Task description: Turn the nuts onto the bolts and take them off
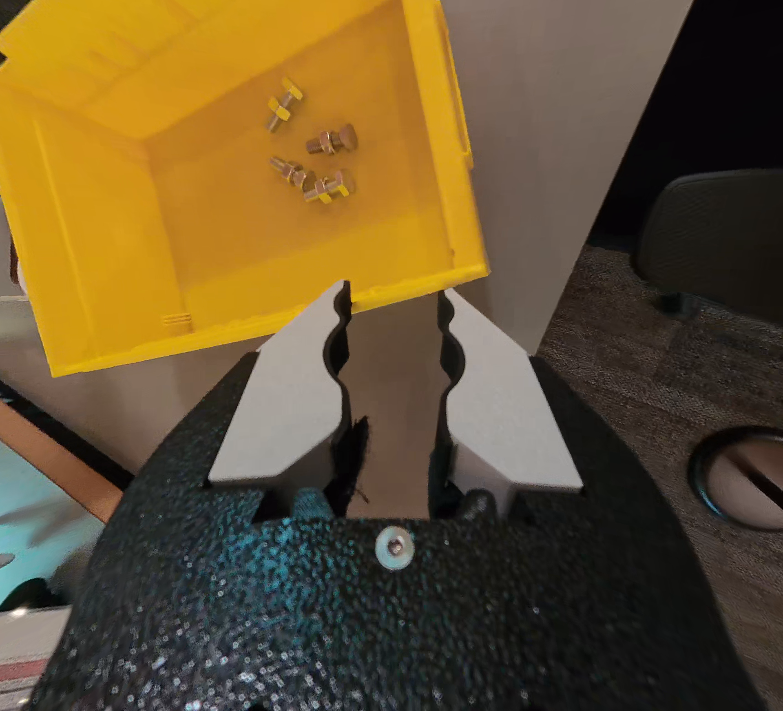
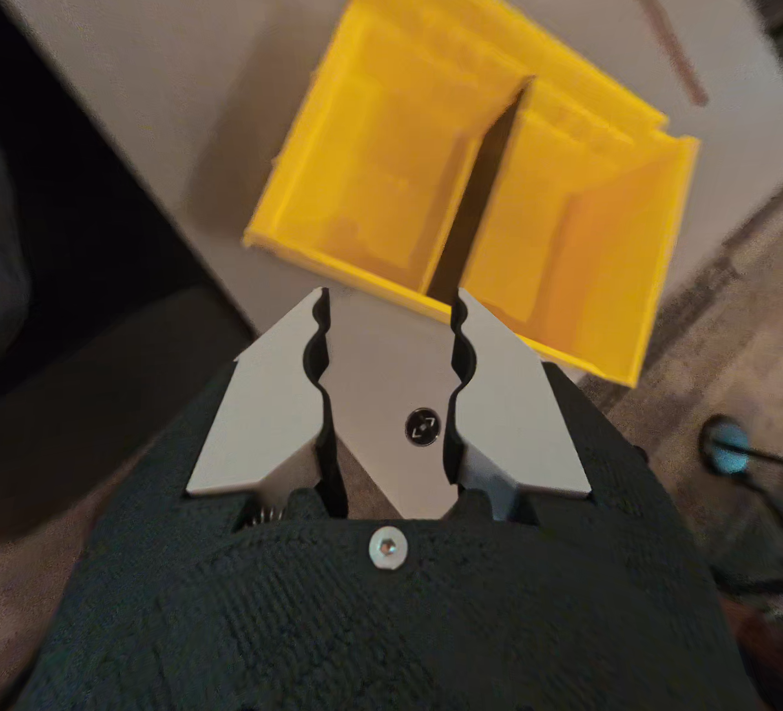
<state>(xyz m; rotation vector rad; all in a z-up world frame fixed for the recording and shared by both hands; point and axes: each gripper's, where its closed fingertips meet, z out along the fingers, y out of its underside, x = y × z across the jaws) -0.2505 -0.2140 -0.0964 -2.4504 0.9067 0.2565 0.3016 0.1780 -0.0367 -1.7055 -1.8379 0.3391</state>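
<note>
In the left wrist view the left gripper (image 1: 394,292) hangs with its fingers apart and nothing between them, just short of the near rim of a yellow bin (image 1: 106,190) on the pale table (image 1: 551,97); several bolts with nuts (image 1: 313,148) lie loose on the bin floor. In the right wrist view, blurred, the right gripper (image 2: 390,296) is likewise spread and empty before two yellow bins (image 2: 593,245) standing side by side; their contents cannot be made out

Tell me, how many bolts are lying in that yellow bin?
4, each with a nut on it, on the floor of the yellow bin: one farthest back, one mid-right, and two touching at the front. None seems hidden.
</note>
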